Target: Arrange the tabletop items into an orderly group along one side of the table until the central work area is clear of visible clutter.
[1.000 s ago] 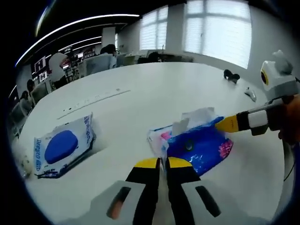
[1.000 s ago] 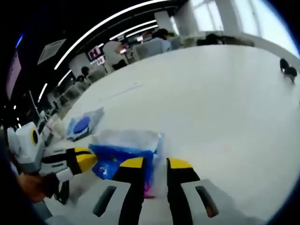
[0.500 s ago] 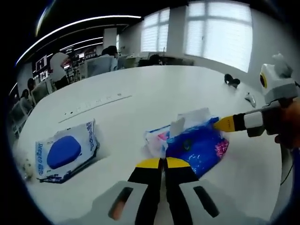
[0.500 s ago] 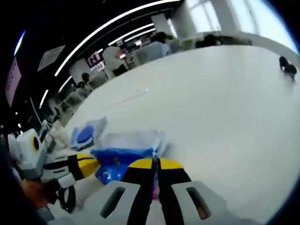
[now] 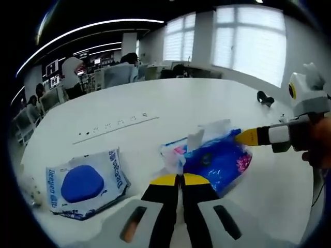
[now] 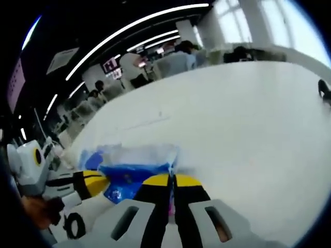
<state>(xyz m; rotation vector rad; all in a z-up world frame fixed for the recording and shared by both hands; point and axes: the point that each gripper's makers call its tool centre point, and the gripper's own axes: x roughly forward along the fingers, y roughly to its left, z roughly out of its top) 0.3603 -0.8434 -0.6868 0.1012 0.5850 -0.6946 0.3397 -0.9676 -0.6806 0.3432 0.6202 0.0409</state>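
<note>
Two claws (image 5: 180, 178) (image 6: 172, 179) pinch blue tissue pack (image 5: 217, 160) btwn them.

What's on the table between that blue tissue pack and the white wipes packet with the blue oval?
Nothing. In the left gripper view, only bare white table separates the tissue pack from the wipes packet.

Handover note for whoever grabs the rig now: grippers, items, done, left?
Left gripper: shut on one end of the blue tissue pack.
Right gripper: shut on the other end of the same pack.
Wet wipes pack: flat on the white table, off to the side of the tissue pack.
Small dark object: far across the table.
Done: tissue pack gripped at both ends.
Left: place it beside the wipes, then collect the dark object.
</note>
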